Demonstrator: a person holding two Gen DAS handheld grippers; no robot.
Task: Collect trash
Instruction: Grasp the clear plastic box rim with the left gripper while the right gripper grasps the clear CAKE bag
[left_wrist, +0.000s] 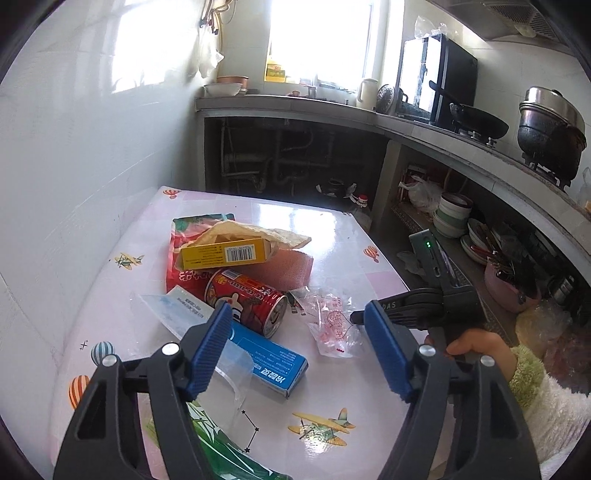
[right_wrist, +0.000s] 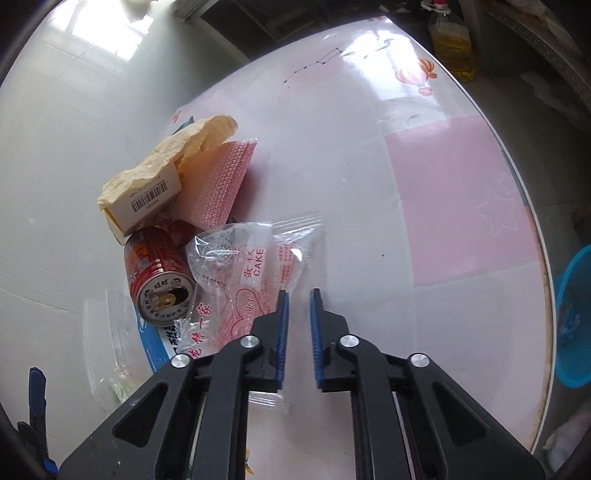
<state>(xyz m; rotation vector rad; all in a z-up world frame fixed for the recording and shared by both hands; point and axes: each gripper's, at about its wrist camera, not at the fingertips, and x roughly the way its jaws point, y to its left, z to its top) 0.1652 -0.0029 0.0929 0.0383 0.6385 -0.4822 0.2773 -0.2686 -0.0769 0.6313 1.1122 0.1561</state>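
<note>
Left gripper (left_wrist: 295, 332) hangs over the tabletop (left_wrist: 332, 229) with its jaws spread and nothing between the pads; its left finger (left_wrist: 207, 350) covers part of the blue carton (left_wrist: 273, 360) and of the clear wrapper (left_wrist: 192, 314) beneath it. Right gripper (right_wrist: 298, 334) has its jaws drawn nearly together, a narrow gap showing between the blue pads, which press on nothing visible; the cake wrapper (right_wrist: 255, 273) lies under and just left of the left finger, and contact cannot be confirmed. In the left wrist view that same gripper enters from the right, its tip at the wrapper's edge, with the holding hand (left_wrist: 476, 345) partly blocked. The red can (right_wrist: 159, 277) lies on its side, touching the cake wrapper. The yellow box (left_wrist: 225, 253) is half covered by crumpled paper (left_wrist: 258, 232), over a red bag (left_wrist: 184, 254) whose print is largely hidden. A green packet (left_wrist: 218, 450) is cut off at the lower edge. The blue bin (right_wrist: 572, 321) shows only partly beyond the tabletop rim.
</note>
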